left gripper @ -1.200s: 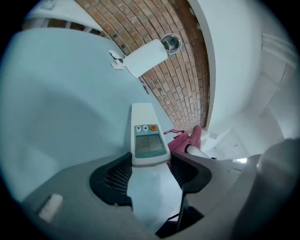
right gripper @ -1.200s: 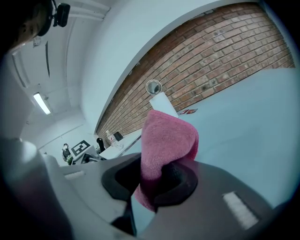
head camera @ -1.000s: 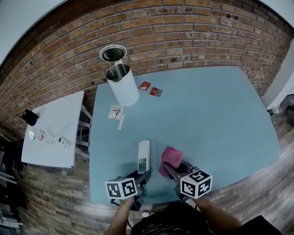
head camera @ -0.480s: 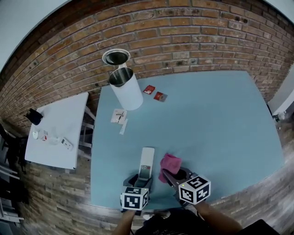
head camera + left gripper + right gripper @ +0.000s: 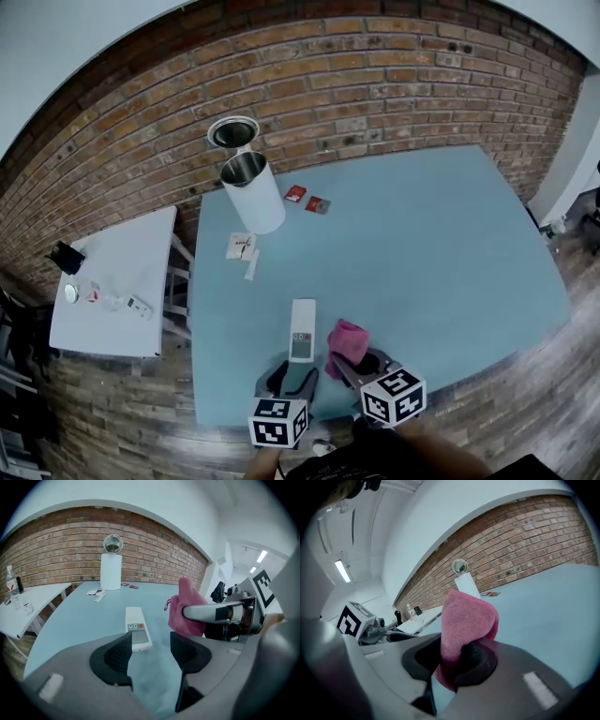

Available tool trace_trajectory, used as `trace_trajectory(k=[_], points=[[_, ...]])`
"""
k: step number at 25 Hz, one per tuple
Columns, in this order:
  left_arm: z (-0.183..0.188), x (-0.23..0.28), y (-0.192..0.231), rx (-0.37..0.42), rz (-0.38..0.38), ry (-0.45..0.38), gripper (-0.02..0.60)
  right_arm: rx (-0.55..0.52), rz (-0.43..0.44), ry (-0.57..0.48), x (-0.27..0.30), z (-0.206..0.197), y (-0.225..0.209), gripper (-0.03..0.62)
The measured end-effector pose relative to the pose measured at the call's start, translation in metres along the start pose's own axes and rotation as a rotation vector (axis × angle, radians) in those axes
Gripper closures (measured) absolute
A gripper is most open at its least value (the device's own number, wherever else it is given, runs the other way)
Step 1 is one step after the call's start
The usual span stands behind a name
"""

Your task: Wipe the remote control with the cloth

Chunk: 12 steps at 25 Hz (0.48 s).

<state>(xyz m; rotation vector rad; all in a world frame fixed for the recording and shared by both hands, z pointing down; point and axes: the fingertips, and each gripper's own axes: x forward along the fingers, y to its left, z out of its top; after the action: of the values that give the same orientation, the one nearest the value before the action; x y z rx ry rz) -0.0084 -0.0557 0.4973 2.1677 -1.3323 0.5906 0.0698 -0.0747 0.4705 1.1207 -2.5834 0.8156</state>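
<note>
Head view: the remote control (image 5: 301, 330) is a slim white bar lying face up on the blue table (image 5: 422, 244), its small grey screen toward the person. The pink cloth (image 5: 347, 339) sits just to its right.

Left gripper view: the left gripper (image 5: 150, 648) stands released, its jaws apart, the remote's screen end just ahead of them under a row of small buttons, one of them orange.

Right gripper view: the right gripper (image 5: 457, 656) is clenched on the folded cloth.

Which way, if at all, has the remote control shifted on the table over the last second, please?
No, not visibly: in the head view the remote control still lies below and right of the paper slips, pointing the same way.
</note>
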Motion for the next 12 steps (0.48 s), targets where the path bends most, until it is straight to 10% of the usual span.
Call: trace_trajectory(k=[3,6,12], points=[[0.001,-0.019,-0.007,-0.003,-0.022,-0.054,0.339,-0.017,-0.030,-0.012,-0.007,-0.006,0.019,0.522],[0.002,-0.038,-0.003,0.023,0.025,-0.114,0.580,-0.045,-0.053,-0.026,-0.014,-0.011,0.038,0.522],[-0.001,-0.065,-0.017,0.052,-0.023,-0.172,0.581,-0.088,-0.100,-0.038,-0.028,-0.021,0.067,0.522]])
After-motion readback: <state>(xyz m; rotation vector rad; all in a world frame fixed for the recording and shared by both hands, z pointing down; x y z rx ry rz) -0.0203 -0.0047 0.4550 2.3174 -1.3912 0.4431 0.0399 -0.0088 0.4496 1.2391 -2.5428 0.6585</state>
